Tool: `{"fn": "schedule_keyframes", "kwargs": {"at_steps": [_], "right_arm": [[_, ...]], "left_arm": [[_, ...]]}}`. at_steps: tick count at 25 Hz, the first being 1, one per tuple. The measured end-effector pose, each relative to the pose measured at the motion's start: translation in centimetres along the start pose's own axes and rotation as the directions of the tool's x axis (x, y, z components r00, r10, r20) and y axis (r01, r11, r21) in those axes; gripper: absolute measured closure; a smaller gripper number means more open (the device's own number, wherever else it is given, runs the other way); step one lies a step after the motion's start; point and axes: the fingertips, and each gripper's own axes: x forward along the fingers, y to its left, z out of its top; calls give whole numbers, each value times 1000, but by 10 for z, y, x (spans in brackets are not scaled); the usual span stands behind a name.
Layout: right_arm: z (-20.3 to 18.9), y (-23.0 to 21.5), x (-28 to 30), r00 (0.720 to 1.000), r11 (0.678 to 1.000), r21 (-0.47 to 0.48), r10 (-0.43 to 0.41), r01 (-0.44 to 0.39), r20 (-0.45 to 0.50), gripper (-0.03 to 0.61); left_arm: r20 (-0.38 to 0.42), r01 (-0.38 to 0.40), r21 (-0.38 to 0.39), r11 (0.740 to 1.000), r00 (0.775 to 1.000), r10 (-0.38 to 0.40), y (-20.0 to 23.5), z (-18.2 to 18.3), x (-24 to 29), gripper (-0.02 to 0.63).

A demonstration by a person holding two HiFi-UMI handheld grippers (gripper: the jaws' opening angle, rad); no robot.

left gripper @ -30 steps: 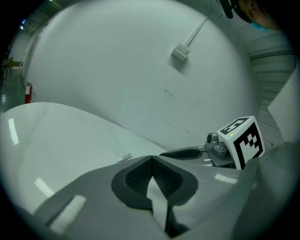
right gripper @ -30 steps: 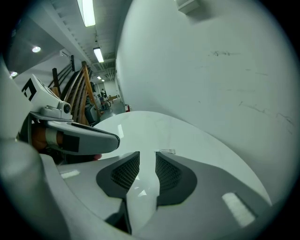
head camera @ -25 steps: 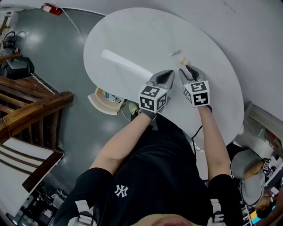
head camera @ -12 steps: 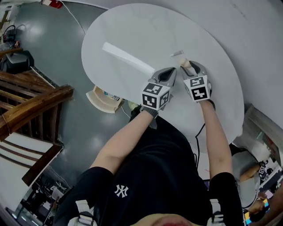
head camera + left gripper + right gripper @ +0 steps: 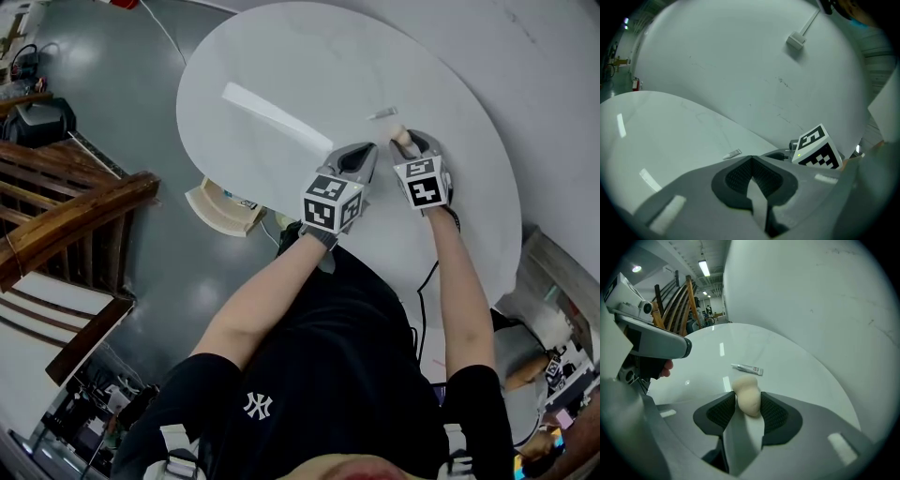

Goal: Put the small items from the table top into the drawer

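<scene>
My right gripper (image 5: 748, 404) is shut on a cream makeup sponge (image 5: 746, 395), squeezed between its pads; in the head view the sponge (image 5: 401, 139) pokes out past the right gripper (image 5: 410, 148) over the round white table (image 5: 281, 66). A small silver tube (image 5: 747, 368) lies on the table just beyond it, also visible as the tube (image 5: 382, 114) and the tube (image 5: 732, 153). My left gripper (image 5: 751, 176) is shut with nothing in it; in the head view the left gripper (image 5: 357, 157) hovers beside the right one. The open cream drawer (image 5: 223, 208) juts out under the table's near-left edge.
A white wall borders the table on the far side. A wooden rack (image 5: 66, 216) stands on the grey floor to the left. A red object (image 5: 122, 3) with a cable lies at the far left floor.
Both grippers have drifted slightly to the right and a little away from me over the table; the sponge stays clamped in the right gripper.
</scene>
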Motion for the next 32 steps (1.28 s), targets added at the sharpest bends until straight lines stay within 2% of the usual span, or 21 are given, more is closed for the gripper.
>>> {"fn": "schedule_keyframes", "kwargs": {"at_steps": [3, 8, 14, 32], "right_arm": [[0, -1, -2, 1000, 1000, 17, -24, 24, -8, 406], [2, 6, -13, 999, 996, 88, -30, 28, 18, 413], [12, 31, -30, 995, 968, 248, 18, -41, 95, 413], [60, 137, -60, 976, 975, 199, 61, -104, 210, 414]], "left_arm": [[4, -3, 1, 1000, 1000, 3, 2, 0, -4, 614], [21, -6, 9, 1000, 1000, 6, 3, 4, -17, 614], [44, -13, 16, 1000, 999, 13, 5, 6, -36, 612], [118, -46, 11, 999, 992, 44, 30, 1, -117, 613]]}}
